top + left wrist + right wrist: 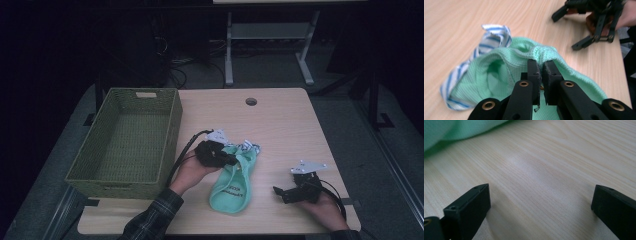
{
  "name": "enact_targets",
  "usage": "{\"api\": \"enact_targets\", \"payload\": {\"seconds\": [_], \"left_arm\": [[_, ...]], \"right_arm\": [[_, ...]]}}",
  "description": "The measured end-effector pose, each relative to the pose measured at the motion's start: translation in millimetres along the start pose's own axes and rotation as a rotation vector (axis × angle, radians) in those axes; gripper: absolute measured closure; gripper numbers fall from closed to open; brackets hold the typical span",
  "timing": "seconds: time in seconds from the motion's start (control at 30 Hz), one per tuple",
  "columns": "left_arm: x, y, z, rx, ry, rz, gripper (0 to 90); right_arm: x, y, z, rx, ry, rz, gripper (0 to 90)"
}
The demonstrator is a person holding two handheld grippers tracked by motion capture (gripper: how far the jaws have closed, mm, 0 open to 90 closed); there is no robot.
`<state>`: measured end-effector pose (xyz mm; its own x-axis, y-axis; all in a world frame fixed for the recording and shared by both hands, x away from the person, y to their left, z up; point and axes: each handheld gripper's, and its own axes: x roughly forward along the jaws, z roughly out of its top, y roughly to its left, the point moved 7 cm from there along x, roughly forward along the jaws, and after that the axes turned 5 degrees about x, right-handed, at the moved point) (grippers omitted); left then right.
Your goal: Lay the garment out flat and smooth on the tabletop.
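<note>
Your left gripper (541, 65) is pinching a fold of the mint-green cloth (506, 72), its jaws pressed together with the knit fabric caught between them. In the high view that gripper (231, 160) is sitting at the upper edge of the cloth (234, 182), and your left hand (192, 170) is gripping it from just left of the cloth.

The green cloth is lying on the wooden table (285, 125), near the front edge and roughly midway across. It is bunching up where the jaws are holding it and is spreading flat toward you. A blue-and-white striped cloth (248, 146) is touching the far edge of the green cloth and is tucking partly under it; in the left gripper view the striped cloth (495, 33) is showing beyond and to the left of the green one.

Your right gripper (281, 192) is resting to the right of the green cloth, apart from it, with its jaws pointing toward it. In the right gripper view the gripper (540, 207) is standing wide, with bare table between the jaws and the green cloth (454, 128) lying ahead at the upper left.

A woven green basket (170, 130) is standing to the left of the green cloth, at the table's left side.
</note>
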<state>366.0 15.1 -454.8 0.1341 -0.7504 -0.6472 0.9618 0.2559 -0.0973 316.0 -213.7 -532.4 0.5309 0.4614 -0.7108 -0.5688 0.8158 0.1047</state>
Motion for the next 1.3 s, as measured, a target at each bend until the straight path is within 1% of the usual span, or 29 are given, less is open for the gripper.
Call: {"api": "enact_targets", "payload": {"seconds": [0.17, 0.3, 0.4, 0.47, 0.5, 0.57, 0.63, 0.67, 0.73, 0.83, 0.87, 0.97, 1.07, 1.17, 1.2, 1.3], "left_arm": [[12.4, -3.0, -10.3, 0.004, 0.046, 0.002, 84.3], [25.6, -3.0, -19.2, 0.009, 0.098, 0.004, 84.3], [36.7, -2.3, -26.6, -0.001, 0.121, -0.002, 84.2], [43.9, -2.0, -31.6, 0.012, 0.156, 0.006, 83.7], [47.0, -2.3, -33.5, 0.012, 0.166, 0.009, 83.3], [48.3, -1.3, -33.3, -0.004, 0.154, 0.001, 82.7], [47.7, -0.7, -32.9, -0.009, 0.148, 0.005, 80.4], [46.3, 0.1, -32.8, -0.006, 0.151, 0.013, 76.6], [42.8, 0.4, -31.8, -0.017, 0.151, 0.032, 67.2], [33.0, 0.9, -29.2, -0.007, 0.147, 0.053, 57.1], [29.6, 0.4, -27.7, -0.012, 0.136, 0.057, 55.4], [18.5, -0.9, -25.5, -0.011, 0.121, 0.067, 53.8], [11.1, -4.2, -27.9, -0.008, 0.116, 0.077, 55.5], [6.5, -9.6, -33.9, -0.008, 0.125, 0.072, 59.4], [6.1, -11.2, -35.9, -0.009, 0.12, 0.075, 60.9], [5.3, -13.8, -41.9, -0.014, 0.131, 0.075, 62.7]], "right_arm": [[-0.2, 0.1, -0.3, -0.005, 0.002, 0.002, 1.8], [-0.3, 0.2, -0.3, -0.005, 0.002, 0.002, 1.8], [-0.2, 0.2, -0.3, -0.005, 0.002, 0.002, 1.8], [-0.2, 0.2, -0.3, -0.005, 0.002, 0.002, 1.8], [-0.2, 0.2, -0.3, -0.005, 0.002, 0.002, 1.8], [-0.2, 0.1, -0.3, -0.005, 0.002, 0.002, 1.8], [-0.2, 0.1, -0.3, -0.005, 0.002, 0.002, 1.8], [-0.2, 0.1, -0.3, -0.005, 0.002, 0.002, 1.8], [-0.2, 0.1, -0.3, -0.005, 0.002, 0.002, 1.8], [-0.2, 0.1, -0.3, -0.005, 0.002, 0.002, 1.8], [-0.3, 0.2, -0.3, -0.005, 0.003, 0.002, 1.8], [-0.2, 0.1, -0.3, -0.005, 0.002, 0.002, 1.8], [-0.2, 0.2, -0.3, -0.005, 0.002, 0.002, 1.8], [-0.2, 0.2, -0.3, -0.005, 0.002, 0.002, 1.8], [-0.2, 0.2, -0.3, -0.005, 0.002, 0.002, 1.8], [-0.2, 0.1, -0.3, -0.005, 0.002, 0.001, 1.8]]}}
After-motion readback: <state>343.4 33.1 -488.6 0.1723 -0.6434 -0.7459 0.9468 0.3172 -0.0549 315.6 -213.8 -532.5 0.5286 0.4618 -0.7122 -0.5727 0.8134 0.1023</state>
